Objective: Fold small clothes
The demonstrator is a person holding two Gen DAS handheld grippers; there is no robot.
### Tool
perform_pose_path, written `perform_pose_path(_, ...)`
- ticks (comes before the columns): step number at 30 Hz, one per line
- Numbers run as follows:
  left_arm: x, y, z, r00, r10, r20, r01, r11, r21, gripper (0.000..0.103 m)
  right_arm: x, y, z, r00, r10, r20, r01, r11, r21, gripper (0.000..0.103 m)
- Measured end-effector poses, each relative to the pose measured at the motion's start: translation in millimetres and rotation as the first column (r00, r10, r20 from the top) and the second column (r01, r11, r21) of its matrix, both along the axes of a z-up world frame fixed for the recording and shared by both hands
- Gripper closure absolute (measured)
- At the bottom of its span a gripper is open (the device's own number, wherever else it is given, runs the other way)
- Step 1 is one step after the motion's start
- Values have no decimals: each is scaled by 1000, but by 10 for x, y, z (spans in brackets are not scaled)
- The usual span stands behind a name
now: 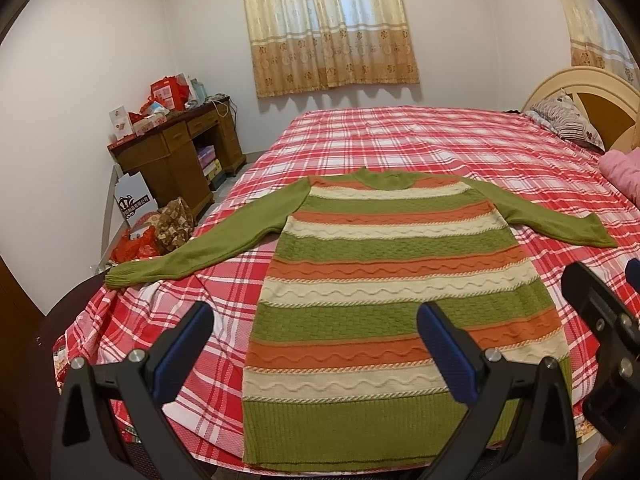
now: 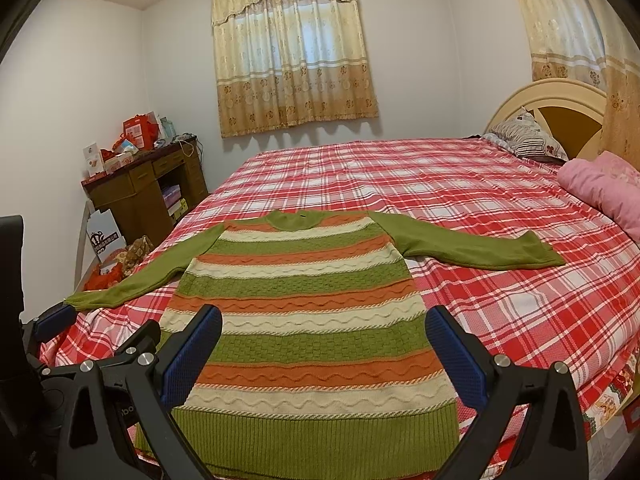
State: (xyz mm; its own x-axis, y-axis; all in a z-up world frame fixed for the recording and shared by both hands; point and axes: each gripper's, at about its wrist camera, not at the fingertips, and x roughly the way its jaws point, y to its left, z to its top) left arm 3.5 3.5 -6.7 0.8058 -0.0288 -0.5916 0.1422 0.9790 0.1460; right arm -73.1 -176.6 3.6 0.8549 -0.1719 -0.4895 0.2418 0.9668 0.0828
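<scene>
Hem: green ribbed band of the sweater (image 1: 392, 280) nearest both cameras, at the near edge of the bed (image 2: 500, 208)
Sweater: striped green, orange, cream; spread flat, both sleeves stretched outward, unfolded
Left gripper (image 1: 316, 360): released, jaws wide, poised above the hem's left part, aimed along the body
Right gripper (image 2: 324, 360): released, jaws wide, over the hem, gripping nothing
Step, judged: first fold not begun; likely a sleeve goes in first
Advice: pinch near the cuff, lift low, lay the sleeve across the chest without dragging the body
Surroundings: plaid sheet, pillow (image 2: 524, 136), cluttered desk (image 1: 180, 152) to the left
</scene>
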Motion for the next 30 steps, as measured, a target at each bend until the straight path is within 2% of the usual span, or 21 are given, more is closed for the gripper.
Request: perform_pose_path(30,9,-5,-31,1000,0,-17,0,1000,-12,0,31,8,-41,1000,-8,-13,7,1000,-13,1)
